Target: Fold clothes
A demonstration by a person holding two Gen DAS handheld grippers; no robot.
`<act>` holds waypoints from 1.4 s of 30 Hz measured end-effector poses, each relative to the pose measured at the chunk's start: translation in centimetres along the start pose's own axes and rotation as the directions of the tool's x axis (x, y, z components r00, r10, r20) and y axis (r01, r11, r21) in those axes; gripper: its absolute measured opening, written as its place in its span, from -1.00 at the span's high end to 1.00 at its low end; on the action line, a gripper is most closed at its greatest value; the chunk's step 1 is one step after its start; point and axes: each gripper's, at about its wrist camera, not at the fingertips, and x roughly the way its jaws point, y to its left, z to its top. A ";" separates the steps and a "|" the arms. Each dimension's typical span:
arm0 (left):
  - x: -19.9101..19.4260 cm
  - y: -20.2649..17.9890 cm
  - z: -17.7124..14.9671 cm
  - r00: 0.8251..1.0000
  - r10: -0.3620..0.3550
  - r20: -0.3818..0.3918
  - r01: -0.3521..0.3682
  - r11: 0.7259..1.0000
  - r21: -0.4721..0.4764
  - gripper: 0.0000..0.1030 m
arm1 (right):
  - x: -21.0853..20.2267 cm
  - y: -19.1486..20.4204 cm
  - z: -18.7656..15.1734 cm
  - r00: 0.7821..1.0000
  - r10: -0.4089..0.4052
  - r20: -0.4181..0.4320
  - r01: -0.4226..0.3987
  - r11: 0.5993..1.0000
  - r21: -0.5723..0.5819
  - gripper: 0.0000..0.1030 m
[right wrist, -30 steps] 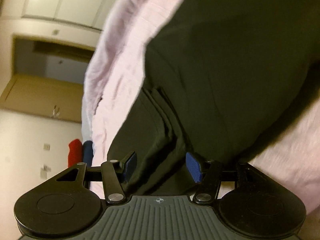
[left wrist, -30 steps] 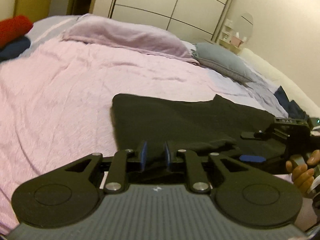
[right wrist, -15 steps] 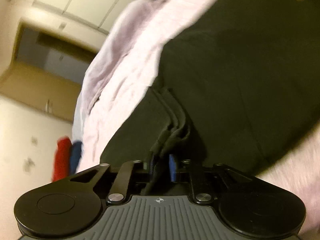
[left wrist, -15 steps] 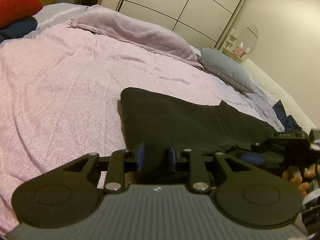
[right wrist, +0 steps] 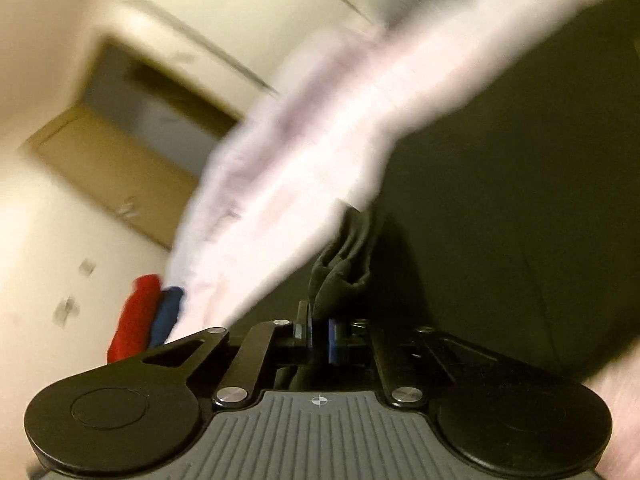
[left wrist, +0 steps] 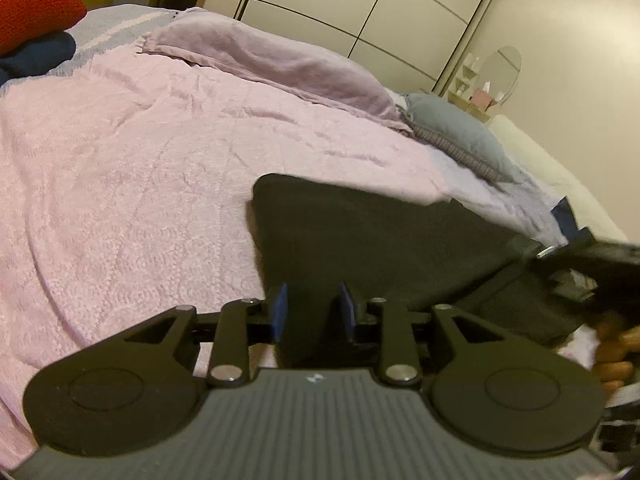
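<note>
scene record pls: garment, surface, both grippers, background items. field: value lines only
garment: black garment, lying partly folded on the bed
surface: pink bedspread
left gripper: jaws opening, black fabric between the pads
right gripper: shut on a bunched fold of the garment
right view: motion-blurred
pillows: lilac pillow, grey pillow
other clothes: red item on navy item, far corner of the bed
wall: white wardrobe

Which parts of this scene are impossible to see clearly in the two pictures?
- Right wrist view: motion blur smears the pink bedspread and the room behind it.
- Right wrist view: the right tool is shut on bunched black garment; which part it grips is unclear.
- Left wrist view: the left tool is opening; its body hides the cloth's near edge.
- Left wrist view: the hand is cut off by the picture's edge.
</note>
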 end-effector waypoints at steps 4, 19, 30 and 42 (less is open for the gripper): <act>0.3 -0.3 0.2 1.000 -0.009 -0.007 0.009 1.000 0.021 0.52 | -0.3 -1.5 -1.0 0.998 -0.065 -0.006 0.065 0.997 0.036 0.90; -3.6 -4.5 1.3 0.965 -0.256 -0.051 0.260 0.961 0.093 0.66 | -0.5 1.7 2.2 0.993 0.095 0.064 -0.097 0.995 0.019 0.90; 0.7 -7.4 -1.8 0.995 0.099 0.005 -0.098 0.983 0.157 0.94 | -3.9 5.2 4.8 0.972 0.138 0.188 -0.134 0.990 -0.037 0.91; 0.3 -8.1 -3.3 0.969 0.243 -0.038 -0.225 0.939 0.259 0.94 | 0.0 -2.2 1.5 0.994 -0.113 -0.002 0.112 0.986 0.124 0.91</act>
